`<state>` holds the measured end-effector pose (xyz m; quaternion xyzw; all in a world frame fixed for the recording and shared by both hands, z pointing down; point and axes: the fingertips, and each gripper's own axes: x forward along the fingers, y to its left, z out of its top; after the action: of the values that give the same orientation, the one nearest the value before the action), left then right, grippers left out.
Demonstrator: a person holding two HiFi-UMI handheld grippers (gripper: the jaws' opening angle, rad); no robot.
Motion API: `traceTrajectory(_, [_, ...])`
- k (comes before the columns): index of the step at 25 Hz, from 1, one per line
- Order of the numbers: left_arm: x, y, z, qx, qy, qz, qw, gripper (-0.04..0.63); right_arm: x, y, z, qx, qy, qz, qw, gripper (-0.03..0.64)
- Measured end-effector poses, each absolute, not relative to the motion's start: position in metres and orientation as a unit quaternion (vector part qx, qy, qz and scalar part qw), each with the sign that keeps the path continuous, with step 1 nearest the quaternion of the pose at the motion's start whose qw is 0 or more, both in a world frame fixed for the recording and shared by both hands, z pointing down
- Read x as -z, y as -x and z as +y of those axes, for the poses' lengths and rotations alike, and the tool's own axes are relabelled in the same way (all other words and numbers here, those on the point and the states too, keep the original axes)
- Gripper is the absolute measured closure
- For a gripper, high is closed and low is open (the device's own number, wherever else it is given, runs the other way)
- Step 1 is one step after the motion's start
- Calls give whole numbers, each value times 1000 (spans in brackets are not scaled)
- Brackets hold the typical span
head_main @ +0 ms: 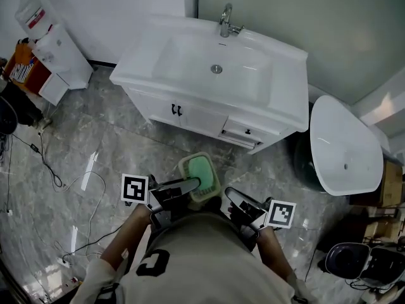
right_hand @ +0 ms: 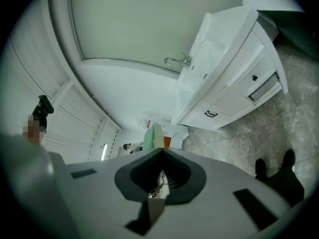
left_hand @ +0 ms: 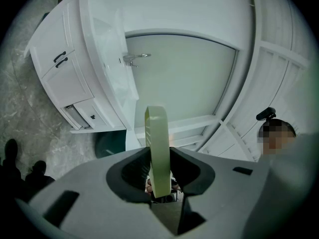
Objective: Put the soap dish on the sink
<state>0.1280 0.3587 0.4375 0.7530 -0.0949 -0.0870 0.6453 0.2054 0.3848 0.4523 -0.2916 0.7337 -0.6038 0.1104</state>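
While L tool (head_main: 193,183) clamps soap dish (head_main: 201,171) | R tool (head_main: 231,194) jaws together — sink (head_main: 136,65) well apart

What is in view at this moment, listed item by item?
sink: one, white, on a cabinet ahead
faucet: one, chrome, sink's back rim
soap dish: one, green, short of the sink
water dispenser: one, white, left of the sink
oval basin: one, white, right of the sink
cables: several, dark, on the grey floor at left
left gripper: one, black, shut on the soap dish's rim
right gripper: one, black, jaws together, empty
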Motion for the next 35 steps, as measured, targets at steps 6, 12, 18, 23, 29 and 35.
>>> traceTrajectory(6, [-434,-101,355,102,-756,-73,642,469,-452,-179,389,605,309,727,101,607])
traceTrajectory(12, [-435,-75,350,110,-754,-58,645,469,-451,-154,382,602,318,728,88,607])
traceTrajectory(18, [-436,-52,345,113,-752,-60,647,469,-453,-132,377,603,324,725,79,607])
traceTrajectory(23, [-439,-32,335,114,-751,-64,647,469,-452,-113,367,603,324,725,76,607])
traceTrajectory(29, [-443,-17,326,116,-748,-66,650,469,-460,-101,361,609,327,720,64,607])
traceTrajectory(35, [-445,-3,322,118,-746,-64,652,469,-460,-89,351,614,320,719,60,607])
